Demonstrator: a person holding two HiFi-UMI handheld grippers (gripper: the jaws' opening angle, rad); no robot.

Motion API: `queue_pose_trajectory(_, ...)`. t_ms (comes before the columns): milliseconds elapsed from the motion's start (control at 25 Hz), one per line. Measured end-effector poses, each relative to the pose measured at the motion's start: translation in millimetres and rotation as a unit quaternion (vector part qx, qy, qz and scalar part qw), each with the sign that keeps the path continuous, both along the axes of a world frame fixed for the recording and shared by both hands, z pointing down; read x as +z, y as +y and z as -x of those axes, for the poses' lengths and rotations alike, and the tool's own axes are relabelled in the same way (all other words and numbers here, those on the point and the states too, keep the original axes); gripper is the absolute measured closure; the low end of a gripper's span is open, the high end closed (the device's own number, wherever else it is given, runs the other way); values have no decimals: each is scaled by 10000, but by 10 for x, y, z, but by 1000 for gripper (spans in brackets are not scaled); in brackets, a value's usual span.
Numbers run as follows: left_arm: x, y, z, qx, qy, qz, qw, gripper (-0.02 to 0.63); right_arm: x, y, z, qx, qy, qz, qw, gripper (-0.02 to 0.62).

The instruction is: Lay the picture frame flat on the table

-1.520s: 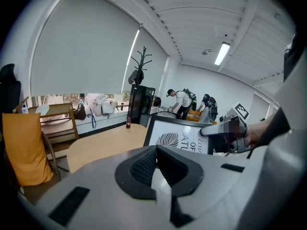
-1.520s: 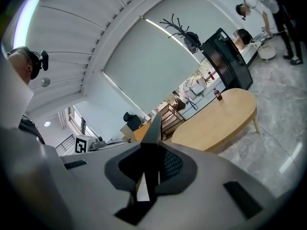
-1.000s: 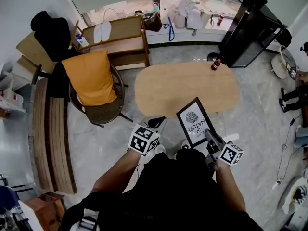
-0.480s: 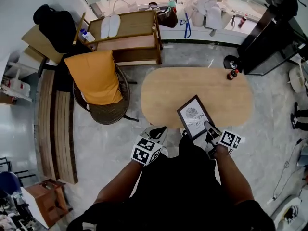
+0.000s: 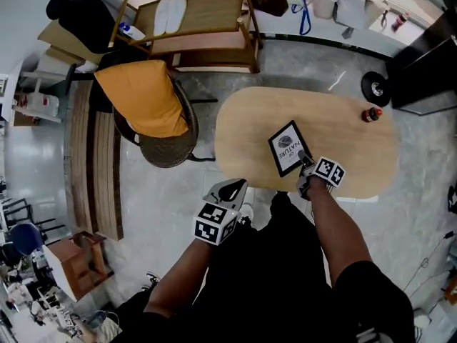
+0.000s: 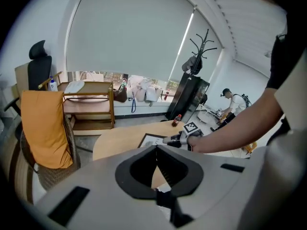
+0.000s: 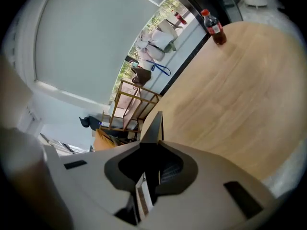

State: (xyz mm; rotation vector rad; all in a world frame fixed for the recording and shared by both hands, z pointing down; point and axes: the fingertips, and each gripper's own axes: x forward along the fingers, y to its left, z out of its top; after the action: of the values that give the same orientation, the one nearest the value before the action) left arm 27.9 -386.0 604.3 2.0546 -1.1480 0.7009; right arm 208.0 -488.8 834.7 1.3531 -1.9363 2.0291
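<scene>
The black picture frame [image 5: 288, 148] with a white print lies low and nearly flat over the oval wooden table [image 5: 350, 148], near its front edge. My right gripper [image 5: 305, 163] is shut on the frame's near edge. In the right gripper view that edge [image 7: 156, 123] runs thin and dark out from between the jaws. Whether the frame touches the tabletop I cannot tell. My left gripper [image 5: 230, 189] hangs off the table's front left, jaws shut and holding nothing. The left gripper view shows the frame [image 6: 151, 140] and the right gripper [image 6: 171, 139] over the table.
A small red-capped bottle [image 5: 370, 113] stands at the table's far right. A wicker chair with an orange cushion [image 5: 146, 106] sits left of the table, with a wooden shelf cart [image 5: 207, 27] beyond it. A black wheeled stand [image 5: 375, 88] is behind the table. A person [image 6: 235, 104] stands far off.
My right gripper has carried the frame forward from the table's near edge to over the tabletop, and the frame has tipped down flatter. The left gripper stayed near my body.
</scene>
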Motion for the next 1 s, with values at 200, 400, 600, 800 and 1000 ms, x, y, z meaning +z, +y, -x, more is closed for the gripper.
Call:
queue_pose_trajectory(200,323,51,44,-313,-184,498,9981,601,513,-503,80,1044,-470,82,9934,568)
queue_pose_trajectory(400,510,101,36,-504,-191,878,9947,601,1054,-366,195,1063,-411,626,9915,556)
queue_pose_trajectory(600,645,107,184,-869,-227,1133,9895,601,1206,37,769,-1169,-458,460,9910,338)
queue_pose_trajectory(800,697,156,335,-1174,-238,1169,9859,601,1591,552,929,-3555,914,641,9280,332)
queue_pose_trajectory(1000,717,281,478,-1253,-302,1220,9841,601,1859,681,879,-4424,1718,946,8751,393)
